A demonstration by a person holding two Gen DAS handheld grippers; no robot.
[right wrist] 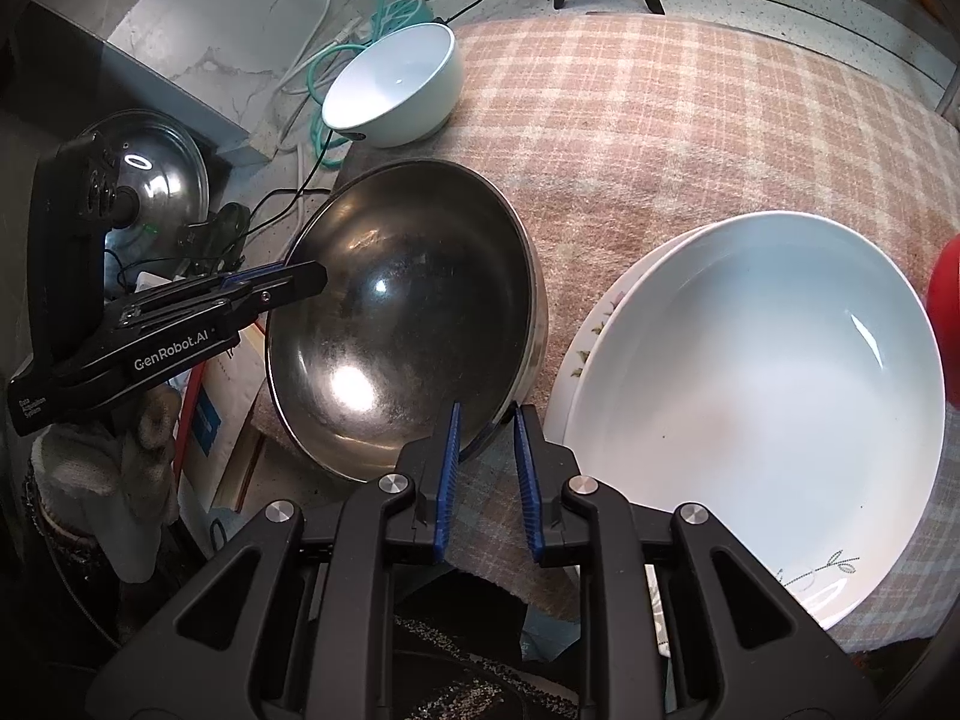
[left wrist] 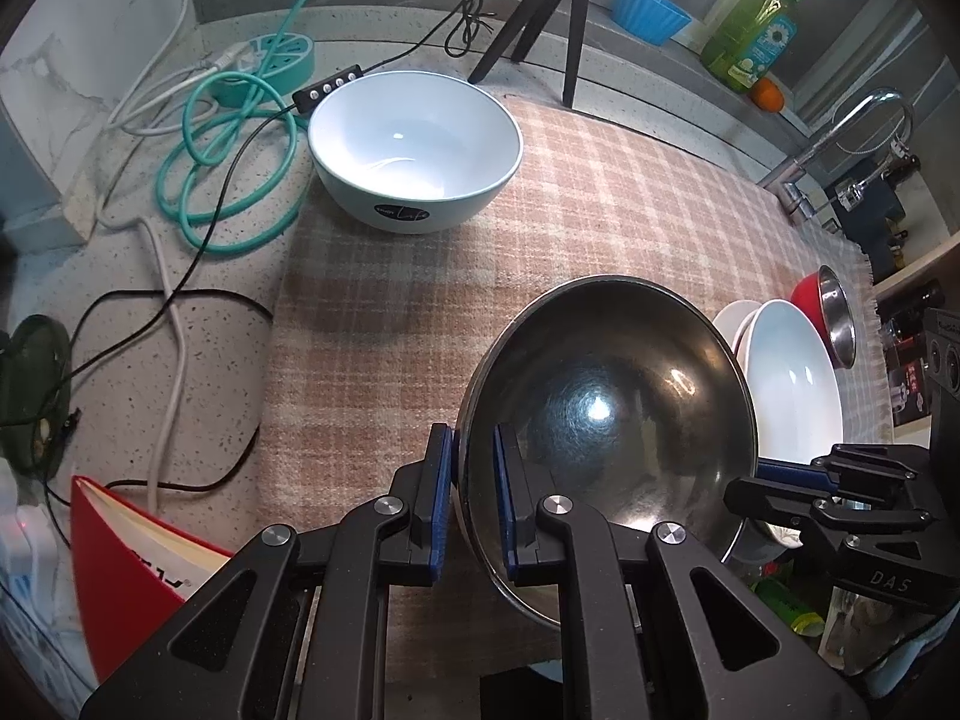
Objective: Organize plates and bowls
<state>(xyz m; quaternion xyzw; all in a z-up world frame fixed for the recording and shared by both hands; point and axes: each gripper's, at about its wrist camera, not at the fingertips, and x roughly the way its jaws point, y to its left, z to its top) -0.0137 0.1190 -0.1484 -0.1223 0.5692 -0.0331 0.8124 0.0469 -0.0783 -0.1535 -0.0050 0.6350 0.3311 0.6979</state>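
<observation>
Steel bowl point(left wrist: 606, 420) sits tilted at the near edge of the checked cloth point(left wrist: 600, 210) on your surface, held by its rim from two sides; your left gripper point(left wrist: 474, 504) has its jaws narrow and clamped on the rim, one blue pad outside the wall and one inside; your right gripper point(right wrist: 487, 474) straddles the opposite rim, its jaws narrow too, the left pad against the bowl's inner wall while the right pad stands just off the outside, so you cannot call that a firm grip from these views; in the left wrist view the right gripper reaches in from the right edge to the bowl's rim, and in the right wrist view the left gripper comes in from the left edge to the other side; just beside the steel bowl, to its right, lies a white dish point(right wrist: 762, 408) stacked on a flowered plate point(right wrist: 591, 330), with a red bowl point(left wrist: 825, 312) lined in steel behind them; a pale blue bowl point(left wrist: 414, 150) stands upright at the far left corner of the cloth, well apart; green cable point(left wrist: 228, 138) coils beside it, off the cloth; a red book point(left wrist: 132, 570) lies at the near left.
</observation>
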